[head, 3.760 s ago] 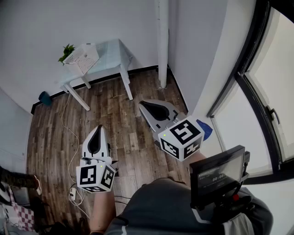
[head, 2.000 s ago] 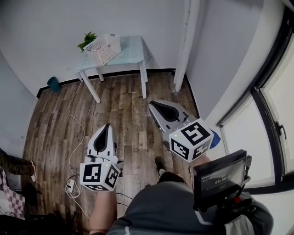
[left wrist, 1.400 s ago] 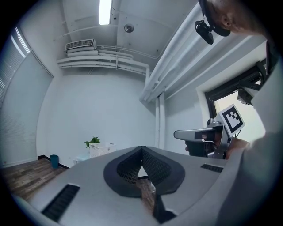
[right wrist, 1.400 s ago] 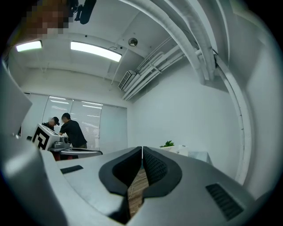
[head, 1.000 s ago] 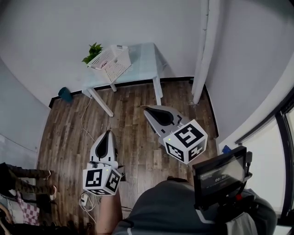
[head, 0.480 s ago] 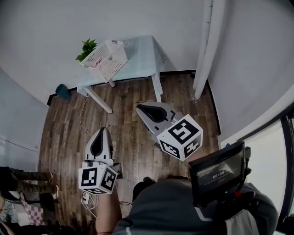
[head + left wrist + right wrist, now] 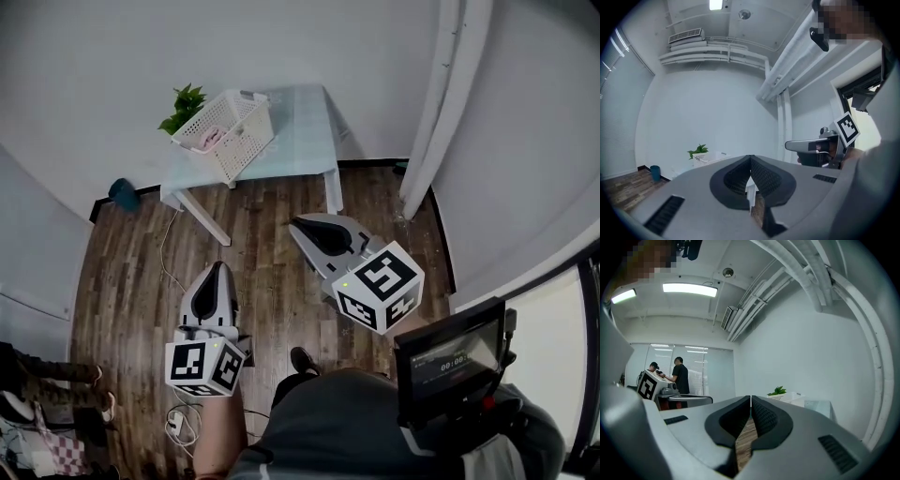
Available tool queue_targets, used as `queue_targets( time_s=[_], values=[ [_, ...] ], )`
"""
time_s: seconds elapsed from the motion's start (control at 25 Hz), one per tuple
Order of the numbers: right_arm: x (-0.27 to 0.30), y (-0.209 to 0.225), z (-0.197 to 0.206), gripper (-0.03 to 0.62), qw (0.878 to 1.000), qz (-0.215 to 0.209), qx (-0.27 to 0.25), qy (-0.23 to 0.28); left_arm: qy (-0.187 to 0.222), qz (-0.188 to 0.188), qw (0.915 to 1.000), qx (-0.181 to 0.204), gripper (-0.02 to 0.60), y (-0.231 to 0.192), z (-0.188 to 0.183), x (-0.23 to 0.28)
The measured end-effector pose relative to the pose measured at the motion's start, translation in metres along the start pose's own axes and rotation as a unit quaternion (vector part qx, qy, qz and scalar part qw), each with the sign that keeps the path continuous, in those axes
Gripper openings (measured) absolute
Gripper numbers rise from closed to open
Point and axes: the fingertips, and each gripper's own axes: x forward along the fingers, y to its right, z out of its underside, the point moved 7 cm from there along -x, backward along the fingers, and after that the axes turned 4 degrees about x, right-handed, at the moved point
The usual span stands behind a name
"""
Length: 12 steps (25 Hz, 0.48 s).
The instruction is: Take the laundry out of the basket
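Note:
A white laundry basket (image 7: pixel 228 131) stands on a pale table (image 7: pixel 300 141) against the far wall, with pink cloth (image 7: pixel 214 137) showing inside it. The basket (image 7: pixel 708 158) shows small and far off in the left gripper view, and the basket (image 7: pixel 790 399) shows likewise in the right gripper view. My left gripper (image 7: pixel 216 272) hangs over the wooden floor, well short of the table, shut and empty. My right gripper (image 7: pixel 302 225) is nearer the table's front leg, also shut with nothing held.
A green plant (image 7: pixel 185 103) stands behind the basket. A blue object (image 7: pixel 123 194) lies on the floor by the wall at left. White pipes (image 7: pixel 441 112) run down the right wall. Cables (image 7: pixel 178 427) lie on the floor near my feet. People stand far left (image 7: pixel 677 376).
The table and basket have come closer and shifted as I walk towards them. Both grippers stay shut and held in front of me.

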Motion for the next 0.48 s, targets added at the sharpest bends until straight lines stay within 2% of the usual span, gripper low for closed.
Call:
queue_targets(
  time_s=[0.48],
  values=[
    [0.118,-0.006,-0.002,0.020,1.000,0.024,-0.018,-0.008,0.010,0.030,0.9994,-0.016,0.003,-0.113,0.006,0.041]
  ],
)
